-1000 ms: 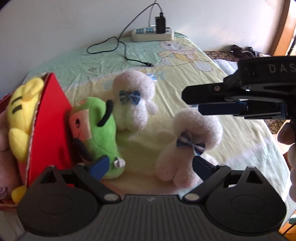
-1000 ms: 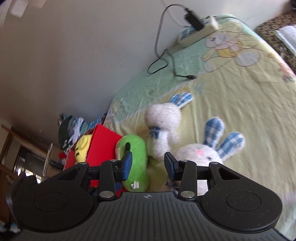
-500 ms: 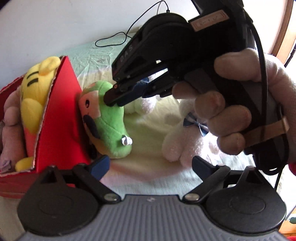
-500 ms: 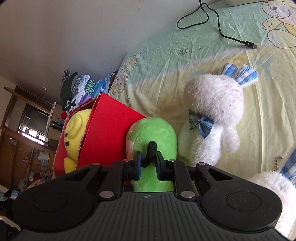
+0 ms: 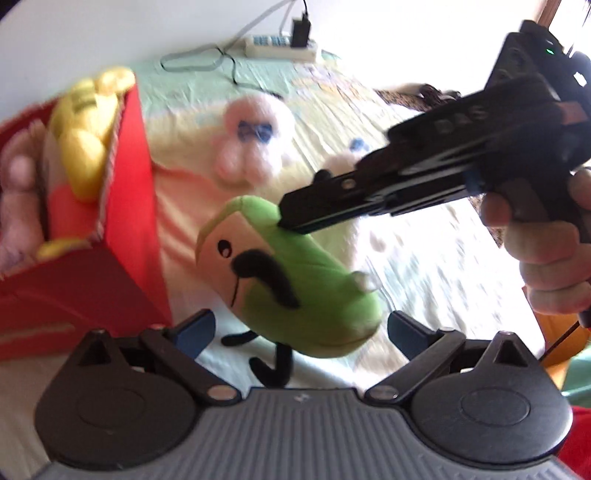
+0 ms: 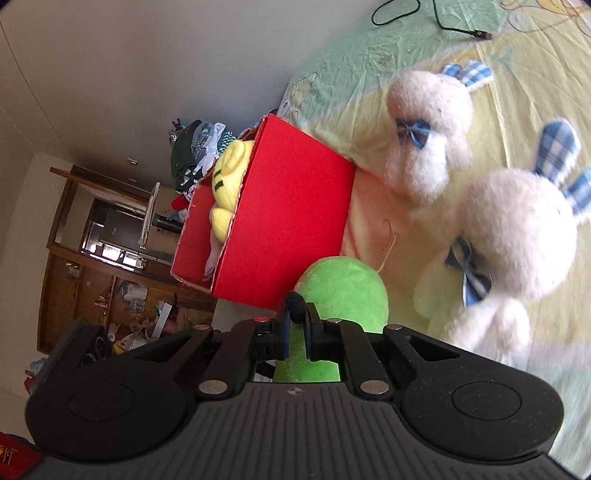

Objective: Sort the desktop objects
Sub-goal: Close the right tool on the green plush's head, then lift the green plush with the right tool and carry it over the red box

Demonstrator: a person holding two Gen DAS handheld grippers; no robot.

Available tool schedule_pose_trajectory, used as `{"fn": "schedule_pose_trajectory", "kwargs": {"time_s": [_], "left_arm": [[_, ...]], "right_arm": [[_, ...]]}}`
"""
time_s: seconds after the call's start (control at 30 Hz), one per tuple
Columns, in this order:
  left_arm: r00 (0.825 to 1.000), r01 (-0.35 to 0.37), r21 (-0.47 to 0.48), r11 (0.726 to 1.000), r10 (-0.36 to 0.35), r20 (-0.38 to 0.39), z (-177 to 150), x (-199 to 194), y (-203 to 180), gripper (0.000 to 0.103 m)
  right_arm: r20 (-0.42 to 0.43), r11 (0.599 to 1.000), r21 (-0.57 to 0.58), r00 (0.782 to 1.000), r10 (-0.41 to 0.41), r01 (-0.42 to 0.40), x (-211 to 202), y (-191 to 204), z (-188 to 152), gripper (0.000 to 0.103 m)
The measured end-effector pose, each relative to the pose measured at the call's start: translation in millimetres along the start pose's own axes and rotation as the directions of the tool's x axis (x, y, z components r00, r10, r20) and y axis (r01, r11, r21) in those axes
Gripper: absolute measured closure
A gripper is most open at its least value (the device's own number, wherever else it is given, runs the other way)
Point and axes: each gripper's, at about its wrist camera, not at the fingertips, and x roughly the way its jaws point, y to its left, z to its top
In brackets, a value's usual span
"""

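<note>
Green plush (image 5: pixel 295 280) hangs from the right gripper (image 6: pixel 295 325), pinched only by its thin black stalk. Carry it slowly over the red box (image 6: pixel 288 218) before releasing. Left gripper (image 5: pixel 299 328) is wide open, empty.

A white power strip (image 5: pixel 281 46) is lying at the far edge of the bedsheet (image 5: pixel 332 96), with a black charger (image 5: pixel 300 31) plugged into it. A dark cable (image 6: pixel 436 16) is trailing across the sheet. At the far left, a wooden cabinet (image 6: pixel 92 266) is standing, and a heap of clothes (image 6: pixel 199 146) is piling up behind.
</note>
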Motion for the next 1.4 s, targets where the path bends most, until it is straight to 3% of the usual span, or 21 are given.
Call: {"fn": "schedule_pose_trajectory", "kwargs": {"time_s": [0.17, 0.3, 0.43, 0.5, 0.6, 0.73, 0.9, 1.03, 1.23, 1.4], "left_arm": [[0.99, 0.105, -0.089, 0.99, -0.113, -0.087, -14, 24, 4, 0.003], [0.981, 0.141, -0.181, 0.973, -0.163, -0.107, -13, 36, 15, 0.003], [0.98, 0.136, -0.231, 0.963, -0.165, -0.11, -10, 44, 21, 0.007], [0.979, 0.141, -0.234, 0.962, -0.17, -0.108, -7, 46, 20, 0.017], [0.981, 0.125, -0.224, 0.967, -0.154, -0.115, -2, 47, 14, 0.018], [0.985, 0.119, -0.153, 0.981, -0.136, -0.106, -1, 39, 3, 0.018], [0.992, 0.126, -0.074, 0.989, -0.128, -0.024, 13, 8, -8, 0.018], [0.988, 0.134, -0.02, 0.991, -0.132, 0.082, 34, -31, -6, 0.018], [0.964, 0.077, 0.07, 0.995, -0.092, 0.249, 69, -97, 24, 0.018], [0.938, -0.009, 0.107, 0.994, -0.029, 0.346, 88, -145, 79, 0.017]], "right_arm": [[-0.006, 0.997, 0.061, 0.999, -0.042, 0.042, -2, -11, -25, 0.081], [0.075, 0.991, 0.115, 0.995, -0.072, 0.063, -10, -22, -21, 0.058], [0.034, 0.988, 0.093, 0.991, -0.128, 0.125, 7, -31, -14, 0.054], [0.012, 0.987, 0.136, 0.996, -0.084, 0.082, 11, -39, -13, 0.052], [-0.02, 0.978, 0.211, 1.0, 0.001, 0.003, 15, -46, -17, 0.055], [-0.015, 0.974, 0.227, 0.999, 0.03, -0.026, 1, -40, -26, 0.056], [0.055, 0.979, 0.192, 0.997, 0.063, -0.072, -25, -12, -31, 0.056], [0.138, 0.992, 0.087, 0.987, 0.08, -0.093, -37, 31, -15, 0.056], [0.243, 0.988, -0.1, 0.96, 0.14, -0.118, -41, 94, 7, 0.056], [0.287, 0.966, -0.18, 0.929, 0.233, -0.187, 8, 135, 31, 0.056]]}}
